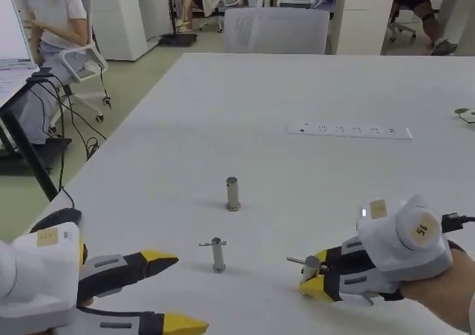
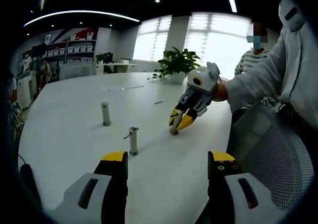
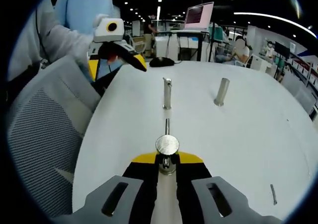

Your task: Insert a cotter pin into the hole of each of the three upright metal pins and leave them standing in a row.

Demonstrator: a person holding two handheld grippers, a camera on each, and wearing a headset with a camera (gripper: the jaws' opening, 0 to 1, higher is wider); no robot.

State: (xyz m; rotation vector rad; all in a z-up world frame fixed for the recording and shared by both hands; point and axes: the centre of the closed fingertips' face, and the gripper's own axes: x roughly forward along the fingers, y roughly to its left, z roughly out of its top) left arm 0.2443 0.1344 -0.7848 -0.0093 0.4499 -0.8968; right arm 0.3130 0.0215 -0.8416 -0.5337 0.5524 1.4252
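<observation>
Metal pins: middle pin (image 1: 217, 255) is already wearing its cotter. Right gripper (image 1: 312, 277) is clamping the held pin (image 1: 312, 264) right of middle pin, cotter pin (image 1: 295, 260) poking through. Bare pin (image 1: 232, 194) beyond middle pin is waiting. Left gripper (image 1: 189, 290) is hanging wide open, empty, nearer than middle pin. Seemingly one insertion remaining

White-bodied left gripper (image 1: 182, 290) and right gripper (image 1: 310, 275), black jaws with yellow tips, tan stickers (image 1: 378, 209), light grey sleeve (image 2: 263, 80).

Open office: big white table (image 1: 245, 105), power strip (image 1: 349, 131) right of centre, grey chair (image 1: 276, 29) at top edge. Bright windows (image 2: 218, 35) upper right of left gripper view (potted plant (image 2: 178, 64) in front), ceiling strip lights (image 2: 79, 13).
</observation>
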